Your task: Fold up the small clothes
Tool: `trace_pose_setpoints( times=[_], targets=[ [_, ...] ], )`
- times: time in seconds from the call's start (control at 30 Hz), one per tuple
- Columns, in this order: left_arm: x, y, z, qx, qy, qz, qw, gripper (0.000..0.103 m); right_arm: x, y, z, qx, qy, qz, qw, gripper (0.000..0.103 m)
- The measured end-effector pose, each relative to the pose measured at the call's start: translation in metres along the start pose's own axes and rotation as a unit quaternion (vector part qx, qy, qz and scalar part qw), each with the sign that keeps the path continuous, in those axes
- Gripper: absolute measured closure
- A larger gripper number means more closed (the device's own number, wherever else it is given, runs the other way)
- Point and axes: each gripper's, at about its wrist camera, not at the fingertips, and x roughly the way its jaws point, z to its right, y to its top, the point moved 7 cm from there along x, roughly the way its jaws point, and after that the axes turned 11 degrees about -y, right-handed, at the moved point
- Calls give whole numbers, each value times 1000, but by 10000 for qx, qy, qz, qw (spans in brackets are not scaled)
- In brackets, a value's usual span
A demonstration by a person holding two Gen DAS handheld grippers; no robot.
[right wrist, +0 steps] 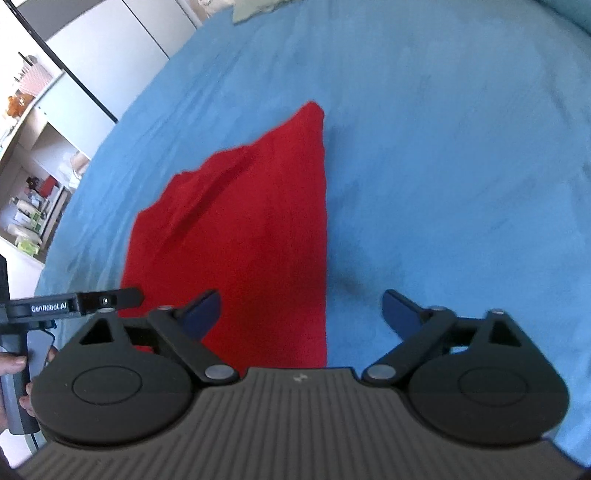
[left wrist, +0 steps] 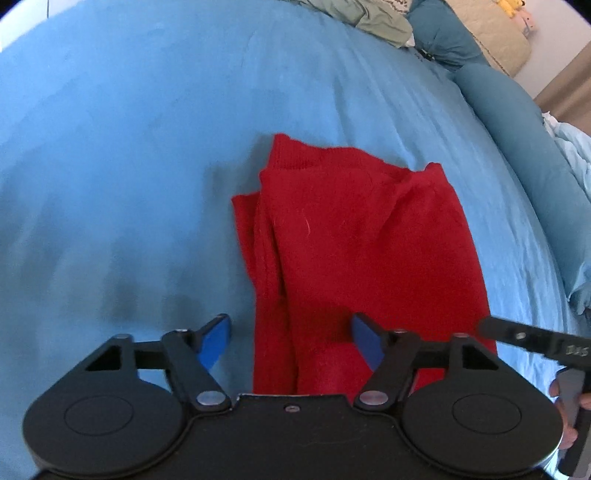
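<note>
A red knit garment point(left wrist: 354, 236) lies folded lengthwise on the blue bedsheet point(left wrist: 129, 166); its ribbed collar points away from me. It also shows in the right wrist view point(right wrist: 251, 229). My left gripper point(left wrist: 291, 339) is open and empty, its jaws straddling the garment's near left edge. My right gripper point(right wrist: 301, 314) is open and empty, its jaws straddling the garment's near right edge. The right gripper's body shows at the lower right of the left wrist view point(left wrist: 535, 343). The left gripper's body shows at the left of the right wrist view point(right wrist: 74, 302).
Blue pillows point(left wrist: 517, 122), a beige pillow point(left wrist: 487, 33) and a green garment point(left wrist: 369, 18) lie at the far right of the bed. A shelf with small items point(right wrist: 33, 177) and white cupboards point(right wrist: 122, 44) stand beyond the bed's left edge.
</note>
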Motion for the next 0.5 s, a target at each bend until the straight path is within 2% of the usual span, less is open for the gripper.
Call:
trace_pose_setpoints(
  times=[0.03, 0.1, 0.17, 0.2, 0.23, 0.3, 0.33, 0.43, 0.5],
  targets=[
    [2, 0, 0, -20, -49, 19, 10000, 32, 7, 1, -1, 0, 27, -42, 10000, 12],
    [6, 2, -2, -46, -103, 74, 9999, 35, 12, 0, -3, -8, 67, 1, 10000, 13],
    [9, 3, -2, -101, -190, 128, 9997, 42, 14, 1, -6, -83, 81, 100, 9999, 15],
    [11, 4, -1, -107, -230, 139, 9996, 49, 15, 0, -8, -144, 100, 119, 9998, 19],
    [11, 4, -1, -103, -268, 141, 9995, 56, 14, -1, -11, -206, 133, 120, 9996, 29],
    [10, 6, 3, -56, -242, 164, 9996, 64, 12, -1, -15, -300, 184, 153, 9993, 40],
    [9, 6, 6, -21, -210, 188, 9996, 71, 10, 0, -17, -354, 174, 205, 9990, 49],
    [1, 8, 20, 139, -21, 324, 9994, 80, -8, 0, -21, -393, 170, 459, 9980, 64],
    [-6, 8, 32, 242, 74, 423, 9988, 81, -21, 2, -24, -402, 211, 640, 9969, 66]
  ],
)
